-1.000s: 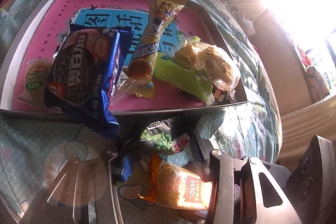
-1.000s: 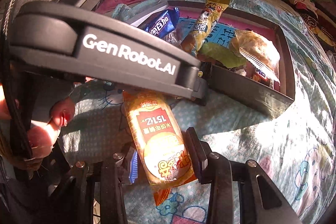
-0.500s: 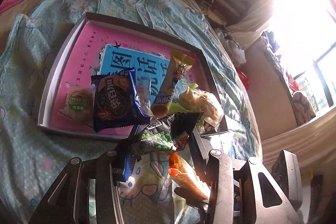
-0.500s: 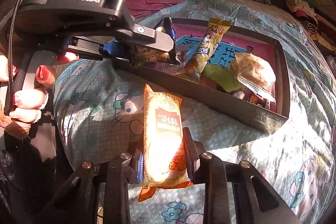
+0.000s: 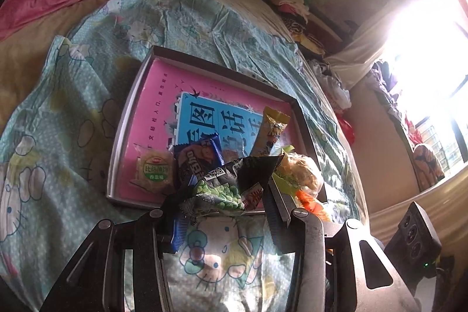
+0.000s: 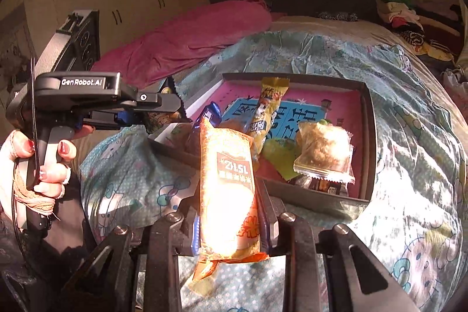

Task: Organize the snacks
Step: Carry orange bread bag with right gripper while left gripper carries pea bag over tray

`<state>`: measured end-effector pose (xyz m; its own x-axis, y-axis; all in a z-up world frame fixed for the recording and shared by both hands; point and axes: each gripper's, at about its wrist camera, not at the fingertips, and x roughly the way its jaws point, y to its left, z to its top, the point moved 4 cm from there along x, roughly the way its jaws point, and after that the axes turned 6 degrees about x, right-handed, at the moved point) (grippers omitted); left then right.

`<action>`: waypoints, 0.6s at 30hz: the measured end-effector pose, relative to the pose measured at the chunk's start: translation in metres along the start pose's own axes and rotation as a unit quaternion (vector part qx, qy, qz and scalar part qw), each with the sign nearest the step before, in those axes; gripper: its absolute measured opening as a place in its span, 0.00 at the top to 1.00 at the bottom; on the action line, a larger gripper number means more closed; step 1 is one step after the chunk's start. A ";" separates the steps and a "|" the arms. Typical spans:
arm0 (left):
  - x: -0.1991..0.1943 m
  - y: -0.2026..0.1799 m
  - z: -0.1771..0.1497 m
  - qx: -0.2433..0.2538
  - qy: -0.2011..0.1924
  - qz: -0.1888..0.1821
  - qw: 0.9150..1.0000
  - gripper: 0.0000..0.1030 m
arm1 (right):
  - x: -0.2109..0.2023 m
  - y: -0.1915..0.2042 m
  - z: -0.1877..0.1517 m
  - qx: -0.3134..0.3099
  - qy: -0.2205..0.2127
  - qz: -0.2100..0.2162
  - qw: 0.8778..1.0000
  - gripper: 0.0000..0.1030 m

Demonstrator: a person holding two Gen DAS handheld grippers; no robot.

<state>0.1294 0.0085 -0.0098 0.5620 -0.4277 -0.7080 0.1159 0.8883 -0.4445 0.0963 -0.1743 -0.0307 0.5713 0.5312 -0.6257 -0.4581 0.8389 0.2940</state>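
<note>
On my left wrist camera, the left gripper (image 5: 225, 203) is clamped on a dark pea snack packet (image 5: 226, 189), which I hold above the near edge of the shallow box (image 5: 128, 119) lying on the cartoon bedsheet (image 5: 58, 136). Inside the box, at 10 o'clock from my fingers, lies a round green-labelled biscuit pack (image 5: 153, 170); a blue cookie packet (image 5: 199, 158) sits just beside it at 11 o'clock, and a yellow stick snack (image 5: 270, 132) lies at 1 o'clock. A clear-wrapped pastry (image 5: 302, 171) rests at 2 o'clock.

On my right wrist camera, the right gripper (image 6: 231, 221) pinches an orange sunlit snack pack (image 6: 228, 186) upright, short of the box's (image 6: 370, 136) near wall. The yellow stick snack (image 6: 267, 107) lies at 12 o'clock inside, the pastry (image 6: 324, 151) at 1 o'clock. The left gripper (image 6: 168, 107) appears at 10 o'clock, gripping its packet over the box's left corner, with the hand (image 6: 44, 163) on its handle.
</note>
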 end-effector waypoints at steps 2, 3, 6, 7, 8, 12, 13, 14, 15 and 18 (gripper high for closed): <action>-0.003 0.005 0.002 0.001 -0.008 0.011 1.000 0.55 | -0.002 -0.001 0.003 0.007 -0.009 -0.002 1.000 0.71; -0.004 0.007 0.003 0.004 -0.011 0.018 1.000 0.55 | -0.001 -0.003 0.006 0.011 -0.011 -0.001 1.000 0.71; -0.005 0.015 0.003 0.006 -0.016 0.037 0.999 0.55 | 0.002 -0.009 0.012 0.022 -0.014 -0.003 1.000 0.71; -0.004 0.018 0.003 0.007 -0.016 0.042 0.999 0.55 | 0.004 -0.010 0.014 0.024 -0.016 -0.005 1.000 0.71; -0.003 0.020 0.003 0.008 -0.016 0.048 0.999 0.55 | 0.005 -0.012 0.016 0.026 -0.018 -0.006 0.999 0.71; 0.001 0.027 0.002 0.012 -0.014 0.064 0.998 0.55 | 0.008 -0.015 0.021 0.035 -0.025 -0.011 0.999 0.71; 0.001 0.027 0.001 0.015 -0.014 0.068 0.997 0.55 | 0.009 -0.016 0.023 0.035 -0.026 -0.014 0.999 0.71; 0.002 0.027 0.000 0.019 -0.015 0.074 0.997 0.55 | 0.010 -0.017 0.024 0.035 -0.027 -0.016 0.999 0.71; 0.002 0.027 0.000 0.024 -0.015 0.079 0.996 0.55 | 0.011 -0.018 0.025 0.036 -0.028 -0.019 0.999 0.71; 0.004 0.027 0.000 0.037 -0.016 0.093 0.995 0.55 | 0.013 -0.022 0.029 0.042 -0.033 -0.024 0.998 0.71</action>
<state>0.1351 0.0306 -0.0250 0.6048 -0.2494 -0.7564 0.0658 0.9621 -0.2645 0.1335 -0.1822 -0.0242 0.6359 0.4952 -0.5920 -0.3728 0.8687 0.3261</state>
